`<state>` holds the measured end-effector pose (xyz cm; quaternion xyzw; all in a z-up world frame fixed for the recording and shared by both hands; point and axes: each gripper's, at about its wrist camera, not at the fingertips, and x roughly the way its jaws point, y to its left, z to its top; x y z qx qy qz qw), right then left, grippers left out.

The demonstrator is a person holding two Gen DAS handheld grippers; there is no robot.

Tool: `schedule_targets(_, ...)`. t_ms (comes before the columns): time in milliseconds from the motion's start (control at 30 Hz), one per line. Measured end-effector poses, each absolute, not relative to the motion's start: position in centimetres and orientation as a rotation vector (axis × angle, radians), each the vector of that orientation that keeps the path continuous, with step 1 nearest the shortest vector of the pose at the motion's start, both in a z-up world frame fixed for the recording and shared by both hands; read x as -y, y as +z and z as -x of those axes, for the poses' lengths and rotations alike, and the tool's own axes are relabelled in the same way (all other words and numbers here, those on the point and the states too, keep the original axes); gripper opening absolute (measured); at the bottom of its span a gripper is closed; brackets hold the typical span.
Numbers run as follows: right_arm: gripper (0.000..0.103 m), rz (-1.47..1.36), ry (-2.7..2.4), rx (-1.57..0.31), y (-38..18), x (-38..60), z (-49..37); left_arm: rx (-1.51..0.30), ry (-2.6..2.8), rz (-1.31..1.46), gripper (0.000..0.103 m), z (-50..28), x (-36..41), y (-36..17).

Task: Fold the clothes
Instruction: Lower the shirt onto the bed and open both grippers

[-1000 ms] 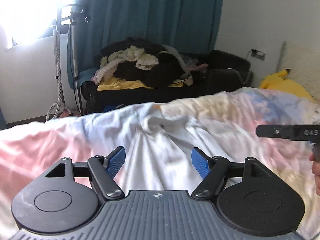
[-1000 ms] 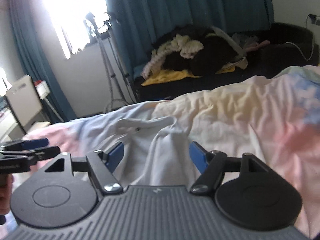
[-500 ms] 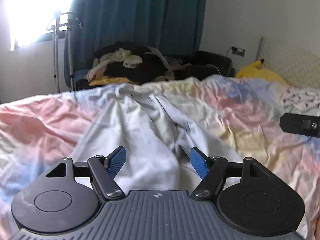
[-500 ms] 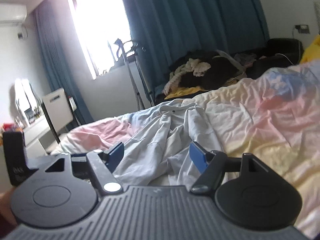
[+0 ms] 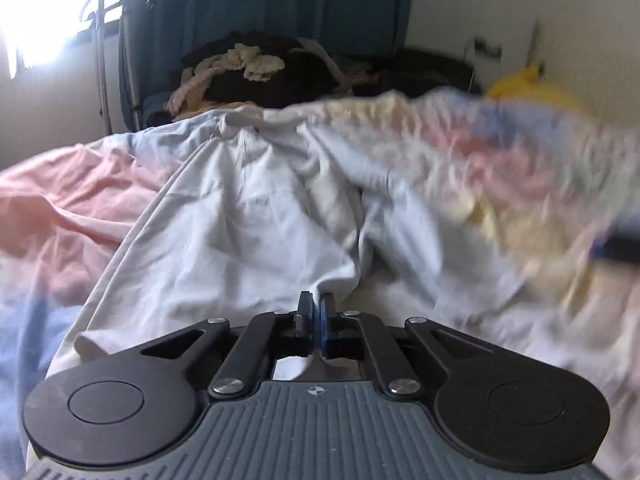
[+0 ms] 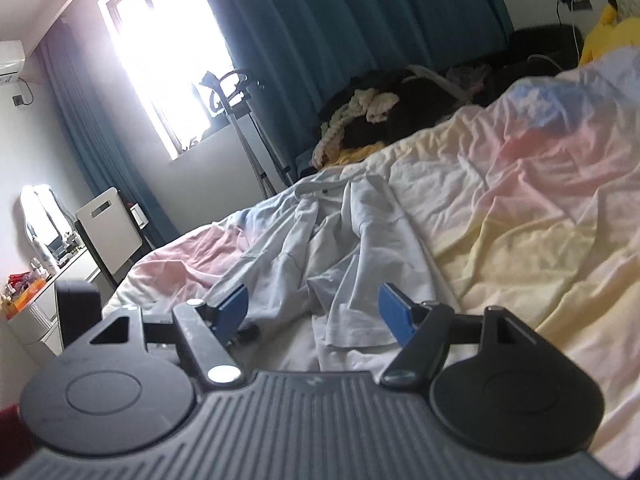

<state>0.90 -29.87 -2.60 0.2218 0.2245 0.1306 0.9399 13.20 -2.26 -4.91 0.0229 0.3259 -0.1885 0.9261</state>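
Note:
A pale white shirt (image 5: 240, 232) lies crumpled on the pastel bedsheet (image 5: 72, 200), collar at the far end and hem toward me. My left gripper (image 5: 316, 304) is shut on the near hem, and a bit of white cloth shows behind the closed blue pads. In the right wrist view the same shirt (image 6: 344, 248) runs away from my right gripper (image 6: 314, 308), which stands open low over the hem's edge with nothing pinched between its fingers. A blurred dark shape at the right edge of the left wrist view is the right gripper (image 5: 618, 248).
Beyond the bed a heap of dark and cream clothes (image 6: 372, 116) lies on a black couch before teal curtains (image 6: 340, 20). A metal stand (image 6: 248, 128) is by the bright window. A white cabinet (image 6: 108, 236) and cluttered desk are at the left, a yellow plush (image 5: 532, 88) at the far right.
My left gripper's jaws have closed on the shirt's hem after sinking toward the bed. The right gripper has swung back so that more of the room and the whole shirt show; it stays open.

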Motion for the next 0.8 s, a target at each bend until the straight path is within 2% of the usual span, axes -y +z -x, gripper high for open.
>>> schedule_targets(233,0.073,-0.528,0.296,-0.506,-3.6,29.8,-1.7,-0.627,-0.363,0.288,0.003,-16.1,-6.7,2.2)
schedule_targets(467,0.073,-0.524,0.324,-0.535,-4.1,28.8,-3.4,-0.608,-0.12,0.352,0.003,-21.1,-15.0,5.7)
schedule_targets(633,0.073,-0.51,0.313,-0.577,-5.5,28.4,-4.9,-0.661,0.093,0.359,0.003,-25.5,-20.2,3.7)
schedule_targets(800,0.073,-0.472,0.287,-0.611,-6.9,27.8,-6.3,-0.745,0.226,0.37,0.003,-28.2,-24.4,-1.6)
